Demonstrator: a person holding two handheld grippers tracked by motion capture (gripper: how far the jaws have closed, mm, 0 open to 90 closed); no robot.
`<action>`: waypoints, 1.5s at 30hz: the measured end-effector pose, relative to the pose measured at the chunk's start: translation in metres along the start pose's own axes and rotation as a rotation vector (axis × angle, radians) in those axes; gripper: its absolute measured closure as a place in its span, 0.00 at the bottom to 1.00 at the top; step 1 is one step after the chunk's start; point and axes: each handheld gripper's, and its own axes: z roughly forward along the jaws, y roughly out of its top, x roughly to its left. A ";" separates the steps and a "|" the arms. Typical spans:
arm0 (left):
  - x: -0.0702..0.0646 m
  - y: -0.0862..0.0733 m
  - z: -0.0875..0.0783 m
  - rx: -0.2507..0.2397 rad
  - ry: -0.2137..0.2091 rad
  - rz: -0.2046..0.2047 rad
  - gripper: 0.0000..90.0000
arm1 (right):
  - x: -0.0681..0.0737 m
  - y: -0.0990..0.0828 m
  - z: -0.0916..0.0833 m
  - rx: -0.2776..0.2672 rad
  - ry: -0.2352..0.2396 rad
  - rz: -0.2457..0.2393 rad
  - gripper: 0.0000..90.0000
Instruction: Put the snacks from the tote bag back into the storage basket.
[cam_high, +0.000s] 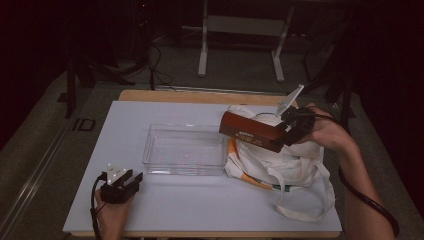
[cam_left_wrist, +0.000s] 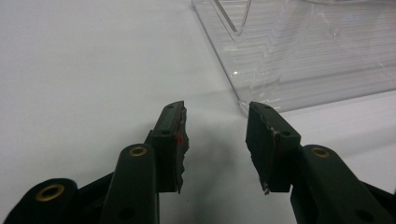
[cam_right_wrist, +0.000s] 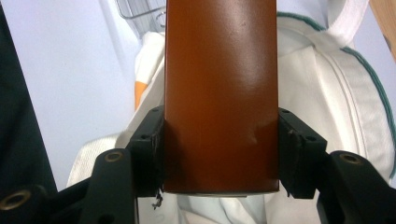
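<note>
Brown box clamped in the right gripper.
Its 2 black jaws press the box's sides, above a white cloth bag.

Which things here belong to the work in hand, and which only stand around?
In use:
- brown box, clamped in the right gripper
- white cloth bag
- clear plastic bin

Standing around:
- left gripper, open, resting on the table
- metal frame behind
</note>
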 end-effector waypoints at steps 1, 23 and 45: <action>0.000 0.000 0.000 0.000 0.000 0.000 0.65 | 0.000 0.002 0.000 0.000 0.002 -0.005 0.48; 0.000 0.000 0.000 0.000 0.000 0.000 0.65 | 0.009 0.031 0.017 0.011 0.038 -0.066 0.48; 0.000 0.000 0.000 -0.002 0.000 0.000 0.65 | 0.015 0.059 0.033 0.033 0.070 -0.118 0.48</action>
